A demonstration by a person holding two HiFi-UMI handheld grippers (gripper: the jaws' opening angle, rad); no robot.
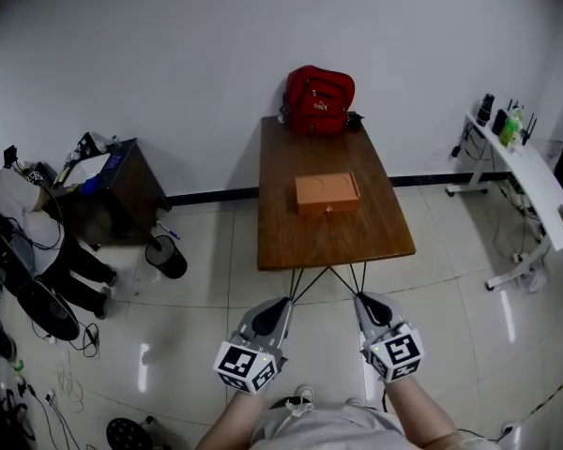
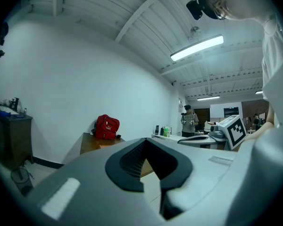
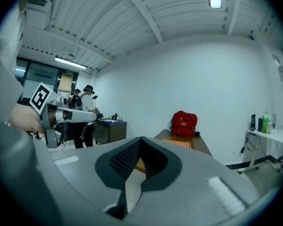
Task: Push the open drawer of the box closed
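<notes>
1. Centrally on the wooden table [image 1: 300, 237] the orange box [image 1: 327, 190] is seen, its long axis laid across the table's width and its knobbed drawer front turned toward the person.
2. A red backpack [image 1: 319, 87] is set behind it at the far edge.
3. The left gripper [image 1: 274, 309] and right gripper [image 1: 372, 306] are held low, well short of the table, each clenched on nothing.

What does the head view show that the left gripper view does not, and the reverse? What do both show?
Only the head view: the marker cube on the left gripper and the table legs. Only the left gripper view: the ceiling lamp and a standing person far off. Both: the red backpack on the wooden table, and the right gripper.
</notes>
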